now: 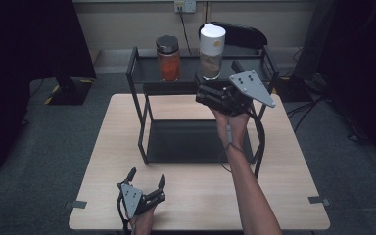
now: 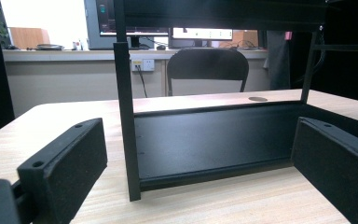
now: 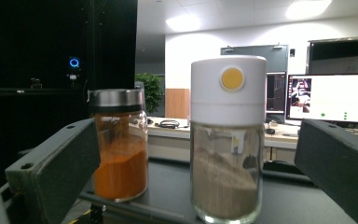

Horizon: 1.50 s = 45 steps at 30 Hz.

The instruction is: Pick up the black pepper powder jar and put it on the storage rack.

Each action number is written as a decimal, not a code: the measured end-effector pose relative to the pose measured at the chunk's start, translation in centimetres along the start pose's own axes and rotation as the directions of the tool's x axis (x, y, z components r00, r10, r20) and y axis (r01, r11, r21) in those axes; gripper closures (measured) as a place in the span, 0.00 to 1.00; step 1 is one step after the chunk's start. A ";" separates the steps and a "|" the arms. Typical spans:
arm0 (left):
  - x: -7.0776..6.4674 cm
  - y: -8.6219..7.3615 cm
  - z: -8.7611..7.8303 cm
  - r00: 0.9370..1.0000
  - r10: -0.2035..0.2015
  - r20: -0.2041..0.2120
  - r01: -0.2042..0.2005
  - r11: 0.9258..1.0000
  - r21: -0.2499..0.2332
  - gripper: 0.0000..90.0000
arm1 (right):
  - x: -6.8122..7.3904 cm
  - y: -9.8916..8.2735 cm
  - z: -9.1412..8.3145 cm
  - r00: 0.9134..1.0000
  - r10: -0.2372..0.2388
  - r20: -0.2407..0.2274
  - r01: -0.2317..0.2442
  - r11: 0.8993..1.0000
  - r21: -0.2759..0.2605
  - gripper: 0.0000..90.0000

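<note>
A black two-tier rack (image 1: pixel 139 122) stands on a light wooden table (image 1: pixel 284 171). On its top shelf (image 3: pixel 284 200) are a glass jar of orange powder with a dark metal lid (image 1: pixel 169 58) (image 3: pixel 119 149) and a glass jar of brown powder with a white lid (image 1: pixel 212 49) (image 3: pixel 227 140). My right gripper (image 1: pixel 216 78) (image 3: pixel 199 149) is held up at the shelf, open, with the white-lidded jar standing between its jaws and untouched. My left gripper (image 1: pixel 147 176) (image 2: pixel 198 149) rests open near the table's front edge, facing the rack's lower shelf (image 2: pixel 214 135).
The rack's front left post (image 2: pixel 123 116) stands just ahead of the left gripper. A black chair (image 2: pixel 207 65) sits behind the table by a wall socket (image 1: pixel 185 6). Bare tabletop lies left and right of the rack. Tape marks (image 1: pixel 78 204) sit at the table's front corners.
</note>
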<state>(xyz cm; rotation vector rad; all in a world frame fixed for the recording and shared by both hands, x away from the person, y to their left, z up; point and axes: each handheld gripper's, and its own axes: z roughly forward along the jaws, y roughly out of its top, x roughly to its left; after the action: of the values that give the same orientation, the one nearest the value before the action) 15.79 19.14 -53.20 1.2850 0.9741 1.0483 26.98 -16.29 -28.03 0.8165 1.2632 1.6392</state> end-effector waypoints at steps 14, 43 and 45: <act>-0.1 0.1 0.1 1.000 -0.002 -0.006 0.002 1.000 0.004 0.03 | -0.3 -1.8 -3.2 1.000 0.010 0.022 -0.009 1.000 -0.022 0.00; -0.1 0.0 0.0 1.000 -0.001 -0.006 0.001 1.000 0.001 0.03 | -0.6 -5.7 -8.0 0.998 0.000 0.062 0.001 1.000 -0.010 0.00; -0.1 0.0 0.0 1.000 -0.001 -0.006 0.001 1.000 0.000 0.03 | -0.5 -5.9 -8.3 0.998 -0.005 0.062 0.006 1.000 -0.011 0.00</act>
<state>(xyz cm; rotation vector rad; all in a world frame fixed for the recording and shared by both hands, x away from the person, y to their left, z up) 15.78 19.03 -53.19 1.2822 0.9793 1.0517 21.26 -19.38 -35.94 0.8503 1.2113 1.6030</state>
